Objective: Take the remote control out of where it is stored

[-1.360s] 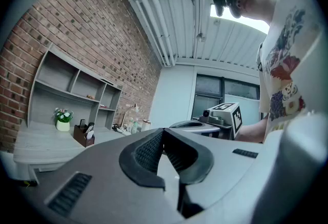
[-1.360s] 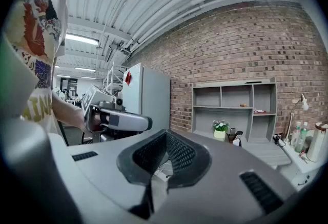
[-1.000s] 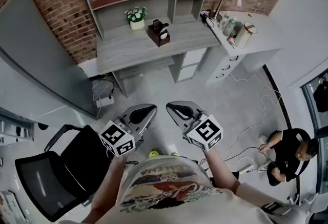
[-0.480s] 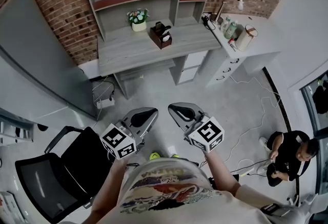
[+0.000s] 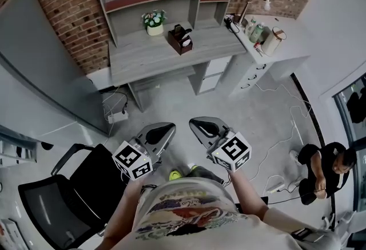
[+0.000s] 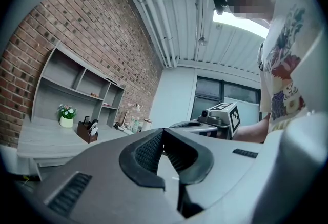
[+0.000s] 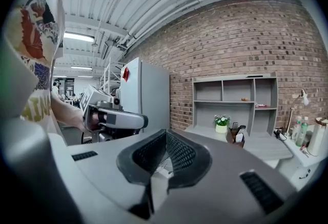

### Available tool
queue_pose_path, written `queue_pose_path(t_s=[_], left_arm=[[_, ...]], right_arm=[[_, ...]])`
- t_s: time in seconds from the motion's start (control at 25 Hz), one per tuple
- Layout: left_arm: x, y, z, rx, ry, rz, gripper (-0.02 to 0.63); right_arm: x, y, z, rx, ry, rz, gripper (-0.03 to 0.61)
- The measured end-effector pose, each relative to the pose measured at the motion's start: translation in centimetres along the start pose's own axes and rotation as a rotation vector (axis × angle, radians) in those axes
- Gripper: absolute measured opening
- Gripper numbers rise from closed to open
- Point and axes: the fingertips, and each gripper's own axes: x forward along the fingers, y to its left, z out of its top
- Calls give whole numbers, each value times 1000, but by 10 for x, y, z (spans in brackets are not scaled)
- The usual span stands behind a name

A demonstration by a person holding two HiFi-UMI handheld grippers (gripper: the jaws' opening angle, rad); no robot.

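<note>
Remote [image 5: 179, 30] untouched in holder [image 5: 182, 43] on desk [image 5: 143, 55], left gripper [image 5: 167, 127] and right gripper [image 5: 195, 123] pressed shut, empty, well short.

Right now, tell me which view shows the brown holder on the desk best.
The head view: the brown holder stands unobstructed on the desk, seen from above. In the gripper views the holder is small, distant, side-on.

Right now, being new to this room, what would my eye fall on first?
The grey wooden desk with shelves stands against the red brick wall, bearing a dark brown holder box beside a white pot of flowers. Nearer, the grey left tool and right tool are shut and empty, a black office chair on their left.
</note>
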Motion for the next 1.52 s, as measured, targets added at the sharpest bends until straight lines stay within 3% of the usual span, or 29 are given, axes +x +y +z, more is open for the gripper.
queue_pose_path(t_s=[0.52,0.8,1.12,1.52], left_arm=[[13,14,-10,-40,6,12,0],[35,46,-1,-25,17,57,0],[81,78,-5,-40,74,63,0],[139,115,5,-59,84,98,0]], right_arm=[[10,-13,-14,37,21,62,8],[30,-52,-8,37,-8,74,8],[50,-99,-17,63,5,127,8],[69,-158,-16,81,6,203,9]])
